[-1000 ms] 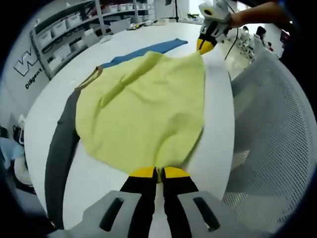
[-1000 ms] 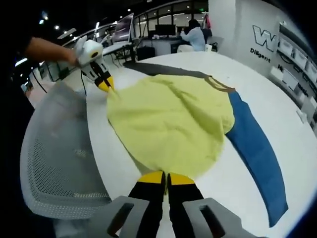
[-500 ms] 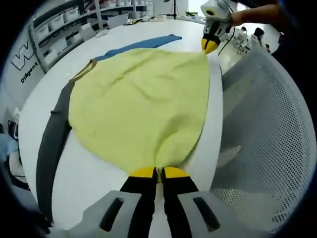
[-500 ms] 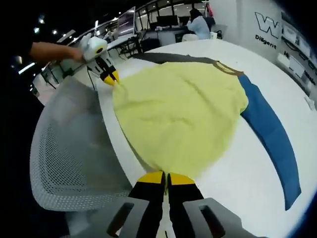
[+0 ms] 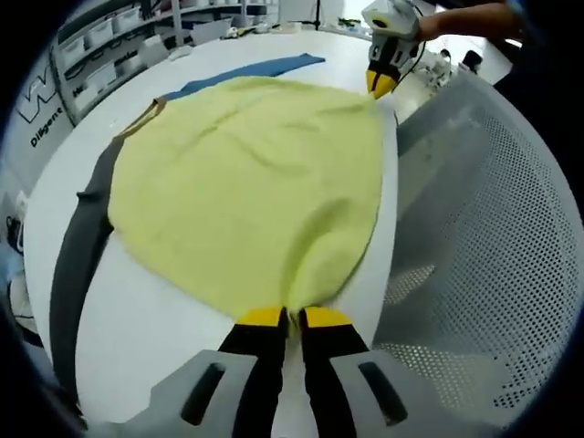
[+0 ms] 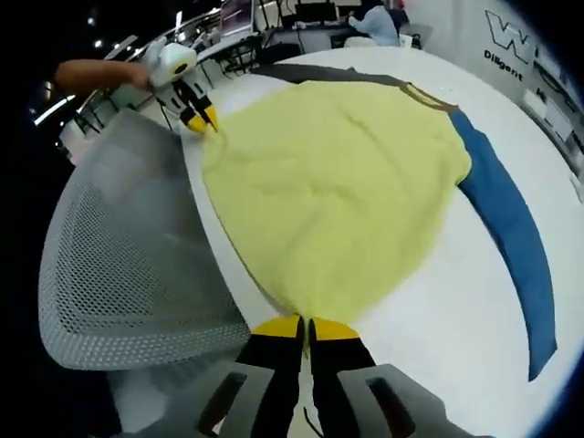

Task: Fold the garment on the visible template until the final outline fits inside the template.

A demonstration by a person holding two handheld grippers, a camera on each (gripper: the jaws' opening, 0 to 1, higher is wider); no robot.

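At frame centre, yellow garment point(image 5: 251, 182) lies spread on white counter point(image 5: 155, 338), grey sleeve point(image 5: 78, 255) and blue sleeve point(image 6: 506, 237) outstretched. Left claw point(image 5: 284, 318) and right claw point(image 6: 307, 325) each pinched on hem edge. No fold visible yet; likely early stage, folding remains.

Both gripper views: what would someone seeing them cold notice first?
The big yellow garment spread over the white table, with a grey sleeve on one side and a blue sleeve on the other. Each gripper pinches its hem at the table's near edge, the left gripper and the right gripper. A white mesh chair crowds that edge.
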